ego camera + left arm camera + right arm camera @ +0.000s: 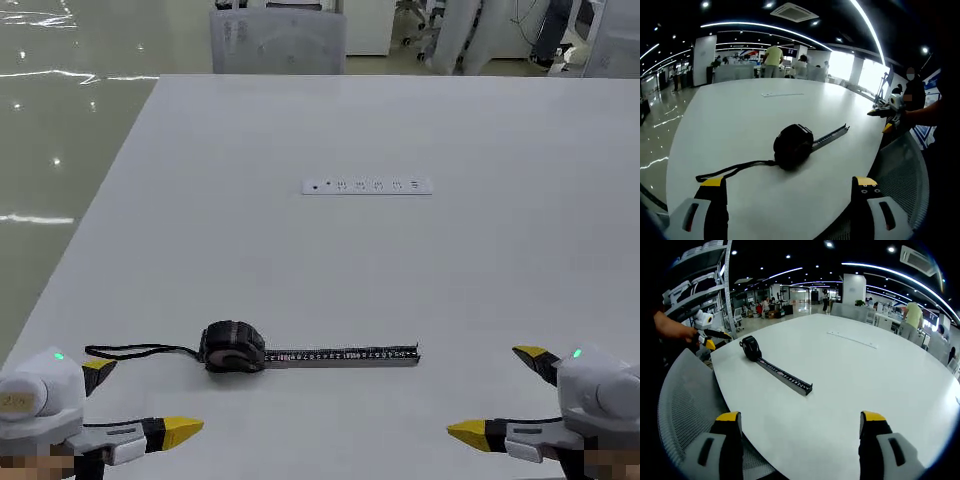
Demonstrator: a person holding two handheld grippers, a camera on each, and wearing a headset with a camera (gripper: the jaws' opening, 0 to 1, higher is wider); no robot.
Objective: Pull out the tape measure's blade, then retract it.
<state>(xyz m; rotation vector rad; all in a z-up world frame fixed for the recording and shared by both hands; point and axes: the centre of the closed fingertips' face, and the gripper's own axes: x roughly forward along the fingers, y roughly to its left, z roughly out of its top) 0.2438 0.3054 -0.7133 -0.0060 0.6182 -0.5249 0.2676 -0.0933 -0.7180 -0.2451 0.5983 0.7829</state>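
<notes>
A black tape measure lies on the white table near its front edge, its blade drawn out flat to the right and a black wrist strap trailing left. My left gripper hovers open at the lower left, just short of the strap, nothing between its yellow-tipped jaws. My right gripper is open at the lower right, a little beyond the blade's end. The left gripper view has the case ahead of the left gripper. The blade lies ahead of the right gripper.
A flat white power strip is set into the table's middle. A grey mesh chair back sits at the near table edge. More desks, chairs and people stand in the background across the glossy floor.
</notes>
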